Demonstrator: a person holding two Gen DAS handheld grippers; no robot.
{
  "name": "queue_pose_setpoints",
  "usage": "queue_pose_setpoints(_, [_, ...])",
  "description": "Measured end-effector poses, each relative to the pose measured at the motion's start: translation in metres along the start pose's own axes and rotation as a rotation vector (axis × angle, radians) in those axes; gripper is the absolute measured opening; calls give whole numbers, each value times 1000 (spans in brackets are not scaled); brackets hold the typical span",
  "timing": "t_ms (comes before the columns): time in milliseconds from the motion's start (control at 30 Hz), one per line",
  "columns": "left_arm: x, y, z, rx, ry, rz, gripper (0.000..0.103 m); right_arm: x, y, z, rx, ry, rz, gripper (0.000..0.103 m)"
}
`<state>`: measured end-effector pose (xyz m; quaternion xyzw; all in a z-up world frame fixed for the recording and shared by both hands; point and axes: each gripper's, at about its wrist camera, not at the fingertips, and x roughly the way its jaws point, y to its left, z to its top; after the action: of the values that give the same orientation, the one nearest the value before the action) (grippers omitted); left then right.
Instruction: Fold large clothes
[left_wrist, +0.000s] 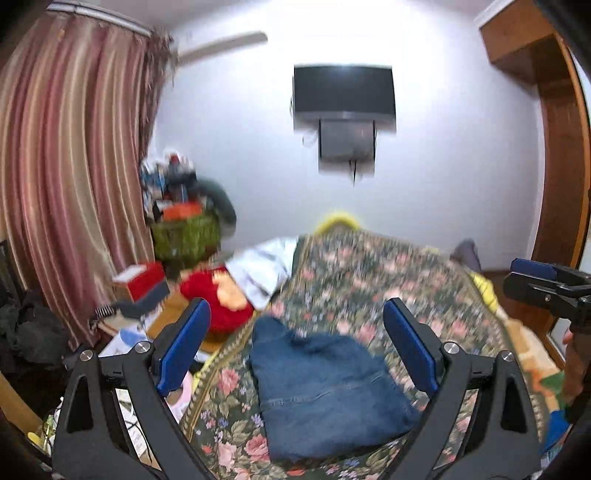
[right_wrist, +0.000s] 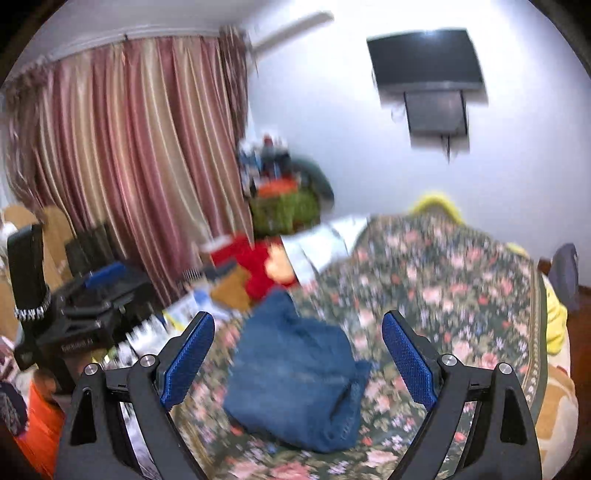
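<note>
A pair of blue jeans (left_wrist: 325, 387) lies folded into a compact bundle on the floral bedspread (left_wrist: 369, 280); it also shows in the right wrist view (right_wrist: 295, 376). My left gripper (left_wrist: 295, 343) is open and empty, raised above and just behind the jeans. My right gripper (right_wrist: 297, 354) is open and empty, also raised above the jeans. The right gripper shows at the right edge of the left wrist view (left_wrist: 546, 284). The left gripper shows at the left of the right wrist view (right_wrist: 92, 295). Both views are motion-blurred.
A red plush toy (left_wrist: 218, 299) and a white cloth (left_wrist: 262, 269) lie at the bed's far left. A cluttered green basket (left_wrist: 184, 232) stands by striped curtains (left_wrist: 74, 166). A TV (left_wrist: 343, 92) hangs on the wall. A wooden door frame (left_wrist: 561, 166) is right.
</note>
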<state>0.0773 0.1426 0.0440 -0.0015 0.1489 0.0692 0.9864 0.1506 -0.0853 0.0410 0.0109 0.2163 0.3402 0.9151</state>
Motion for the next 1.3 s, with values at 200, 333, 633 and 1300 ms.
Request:
queue_pose_setpoints(200, [-46, -14, -5, -23, -92, 20, 96, -57, 38, -6, -28, -155, -37, 91])
queue_pose_setpoints(333, [-54, -21, -14, -44, -99, 22, 96, -76, 54, -17, -34, -184, -63, 94])
queue_pose_setpoints(633, [-60, -25, -25, -55, -81, 37, 101, -85, 68, -35, -49, -183, -168, 103])
queue_pose_setpoints(1300, [-57, -27, -31, -65, -73, 40, 102, -78, 61, -37, -34, -157, -174, 103])
